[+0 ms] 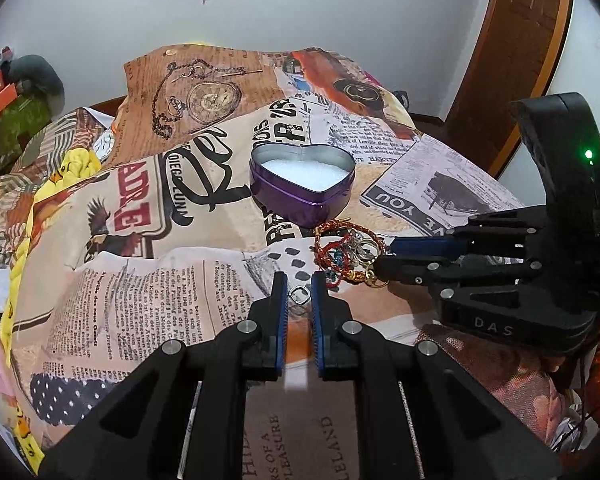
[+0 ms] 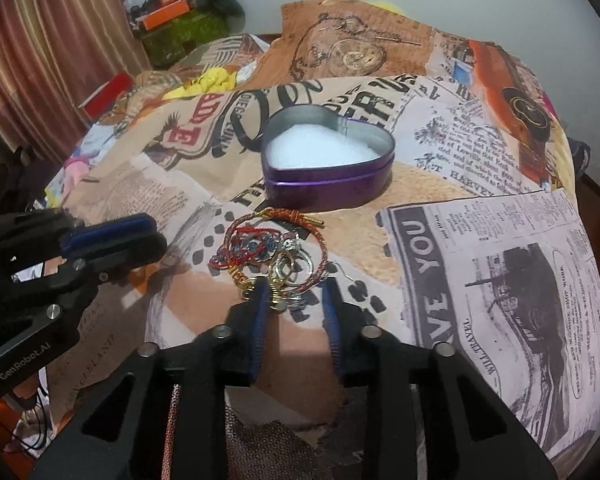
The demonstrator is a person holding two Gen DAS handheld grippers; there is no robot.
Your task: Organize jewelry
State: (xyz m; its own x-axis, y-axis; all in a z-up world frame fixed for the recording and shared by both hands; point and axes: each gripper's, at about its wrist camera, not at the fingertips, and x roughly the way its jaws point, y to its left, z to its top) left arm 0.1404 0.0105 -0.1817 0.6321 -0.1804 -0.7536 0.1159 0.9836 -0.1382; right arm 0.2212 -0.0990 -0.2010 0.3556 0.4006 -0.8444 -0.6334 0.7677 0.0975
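Note:
A purple heart-shaped tin (image 1: pixel 302 186) with white padding stands open on the printed cloth; it also shows in the right wrist view (image 2: pixel 327 168). A tangle of jewelry (image 1: pixel 350 252), red braided bracelets and metal rings, lies just in front of it (image 2: pixel 274 252). A small silver ring (image 1: pixel 300 295) lies between the tips of my left gripper (image 1: pixel 299 284), whose jaws stand slightly apart around it. My right gripper (image 2: pixel 294 292) is open, its tips at the near edge of the tangle, with rings and a gold clasp between them.
The newspaper-print cloth (image 1: pixel 160 272) covers a lumpy bed. A wooden door (image 1: pixel 512 52) stands at the right. Boxes and clutter (image 2: pixel 172 20) sit at the far left by a curtain (image 2: pixel 52 52). A yellow cloth (image 1: pixel 76 164) lies at the bed's left side.

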